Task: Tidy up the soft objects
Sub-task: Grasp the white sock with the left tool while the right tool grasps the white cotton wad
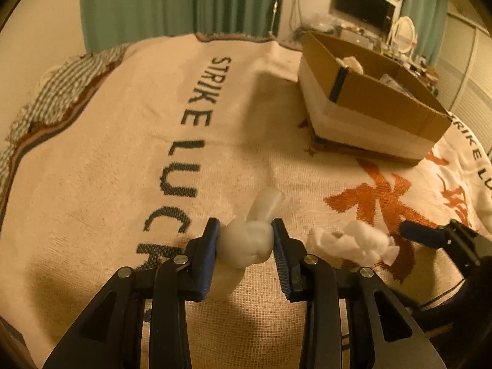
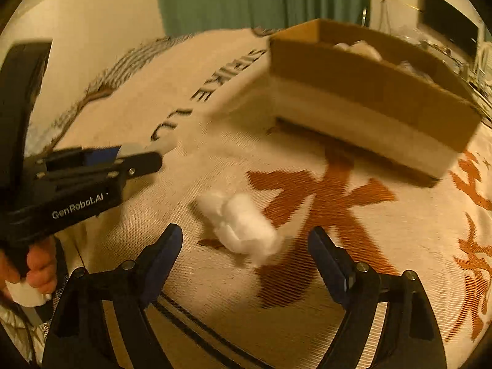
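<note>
Fingers: left gripper [image 1: 245, 240] pinches the soft toy [image 1: 247, 243]; right gripper [image 2: 244, 253] gapes over the cotton wad [image 2: 243, 226].
Both feel light and squashy; wad lies on the blanket [image 2: 215, 292] near the box [image 2: 369, 107], best taken across its middle.

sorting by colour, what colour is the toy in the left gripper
Pale translucent white toy, clearest in the left wrist view.

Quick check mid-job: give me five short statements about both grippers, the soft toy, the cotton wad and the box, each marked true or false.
1. The left gripper is shut on the white rabbit toy. True.
2. The right gripper holds the cotton wad. False: it is open, the wad lying on the blanket.
3. The cardboard box is empty. False: pale items lie inside.
4. The box stands on the blanket. True.
5. The wad is inside the box. False: it lies outside.
</note>
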